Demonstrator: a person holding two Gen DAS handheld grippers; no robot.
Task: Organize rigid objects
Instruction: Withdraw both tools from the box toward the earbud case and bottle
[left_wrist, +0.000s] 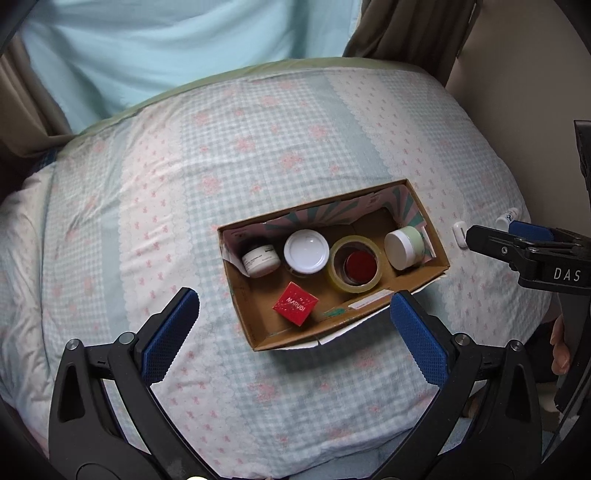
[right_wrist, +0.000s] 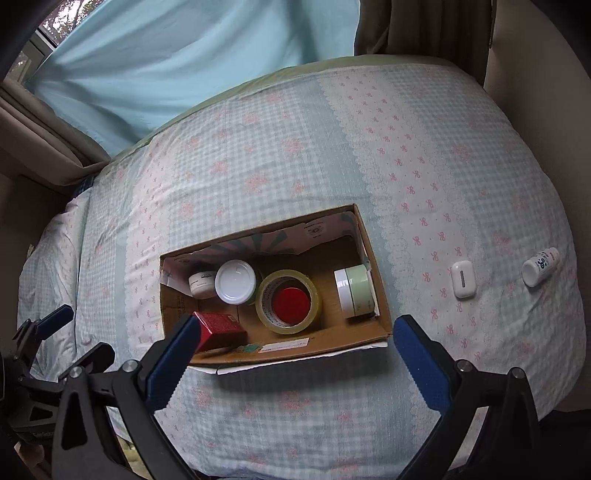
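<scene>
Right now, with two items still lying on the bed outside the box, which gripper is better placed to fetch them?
Right. The white case and small bottle lie to the right of the box, on the right gripper's side. The left gripper hangs over the box's near left, farther away. Both have open, empty jaws.

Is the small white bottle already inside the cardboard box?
No. The white bottle lies on the bedspread, right of the cardboard box.

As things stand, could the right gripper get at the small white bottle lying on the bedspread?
Probably yes. The right gripper is open and empty, and the white bottle lies in the open on the bedspread, right of the cardboard box, with nothing over it.
</scene>
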